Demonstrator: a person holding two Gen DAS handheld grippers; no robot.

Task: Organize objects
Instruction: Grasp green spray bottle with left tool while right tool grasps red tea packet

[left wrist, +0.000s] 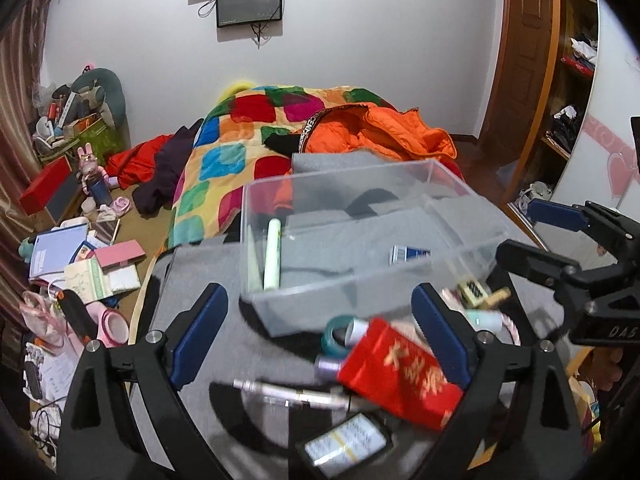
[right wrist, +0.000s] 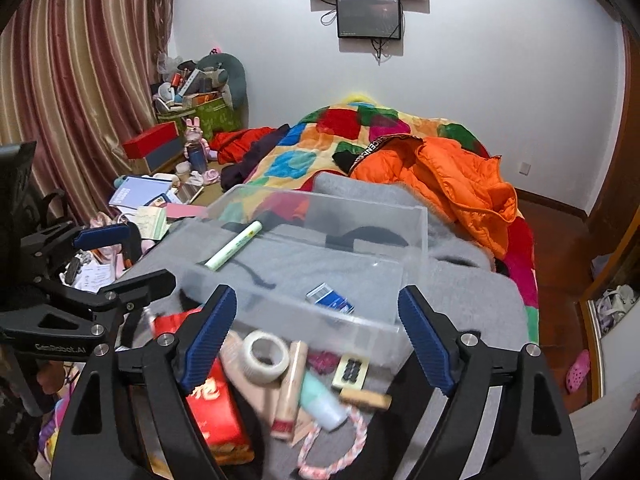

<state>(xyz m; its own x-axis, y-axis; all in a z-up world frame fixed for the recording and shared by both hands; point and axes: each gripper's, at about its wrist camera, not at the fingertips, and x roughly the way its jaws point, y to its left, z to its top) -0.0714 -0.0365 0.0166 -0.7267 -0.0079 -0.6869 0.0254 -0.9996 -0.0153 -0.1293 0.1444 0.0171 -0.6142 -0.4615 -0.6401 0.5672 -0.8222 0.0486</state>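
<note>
A clear plastic box [left wrist: 360, 184] [right wrist: 320, 208] sits on a grey cloth over the bed. In it lie a pale green pen [left wrist: 272, 252] [right wrist: 234, 246] and a small blue-and-white box [left wrist: 408, 254] [right wrist: 330, 298]. Before its front wall lies a loose pile: a red packet [left wrist: 400, 376] [right wrist: 216, 412], a white tape roll [right wrist: 266, 356], a teal tape roll [left wrist: 336, 336], a cream tube [right wrist: 290, 392] and a metal pen [left wrist: 288, 394]. My left gripper [left wrist: 320, 292] [right wrist: 150, 254] hangs open over the pile's left part. Beside it, my right gripper [right wrist: 316, 296] [left wrist: 516, 226] is open above the right part. Neither holds anything.
A patchwork quilt [left wrist: 224, 160] and an orange jacket [right wrist: 452, 184] cover the bed behind the box. Books, boxes and toys [left wrist: 80, 256] crowd the floor on the left by the curtain. A wardrobe [left wrist: 568, 92] stands at the right. A pink-and-white rope [right wrist: 340, 452] lies nearest me.
</note>
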